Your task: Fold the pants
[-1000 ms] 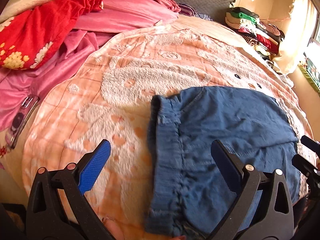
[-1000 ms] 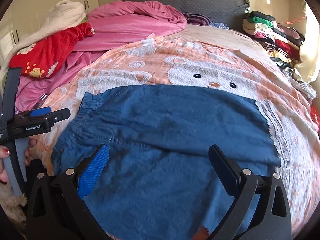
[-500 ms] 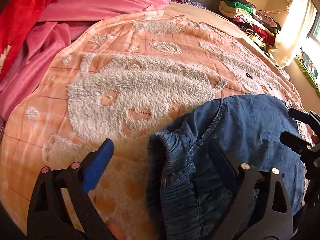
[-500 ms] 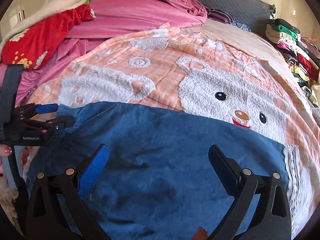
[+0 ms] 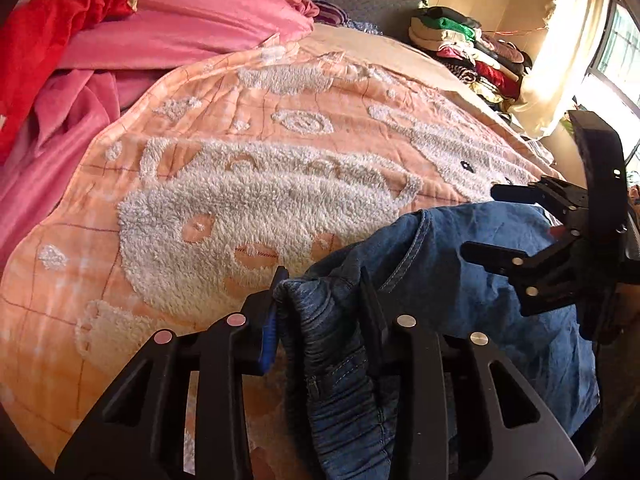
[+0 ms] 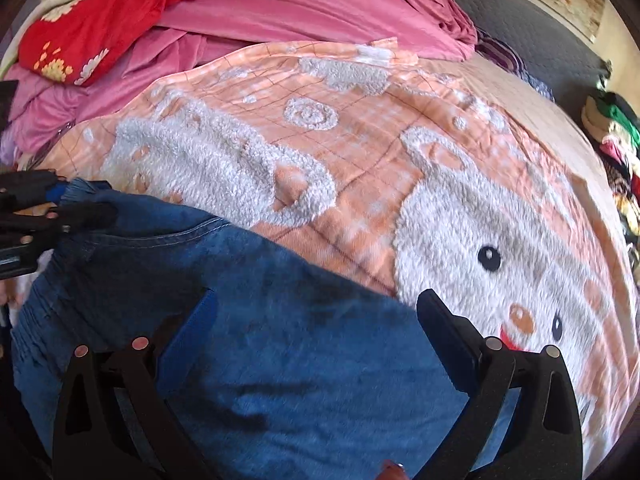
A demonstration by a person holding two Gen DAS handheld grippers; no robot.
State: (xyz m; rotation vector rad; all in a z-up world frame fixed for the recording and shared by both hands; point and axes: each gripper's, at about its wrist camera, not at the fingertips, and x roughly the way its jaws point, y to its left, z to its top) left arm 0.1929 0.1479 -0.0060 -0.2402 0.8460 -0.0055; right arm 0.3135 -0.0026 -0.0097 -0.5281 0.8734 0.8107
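Blue denim pants [image 5: 460,272] lie on the orange bear blanket [image 5: 248,184] that covers the bed. My left gripper [image 5: 322,300] is closing, and its pads press on the bunched elastic waistband at the pants' left corner. Seen from the right wrist, the left gripper [image 6: 80,200] pinches that same corner at the far left. My right gripper [image 6: 320,312] hangs open just over the flat middle of the pants [image 6: 280,340], with nothing gripped. It also shows from the side in the left wrist view, where the right gripper [image 5: 480,220] has its jaws apart above the cloth.
Pink bedding [image 5: 180,28] and a red flowered blanket [image 6: 88,36] are heaped at the head of the bed. A stack of folded clothes [image 5: 472,48] sits at the far right by a sunlit curtain [image 5: 560,60]. A grey headboard [image 6: 520,32] runs behind.
My left gripper's jaws went from wide apart to pinched on the waistband, which has bunched up. My right gripper came in lower and further right over the pants, rolling as it went.
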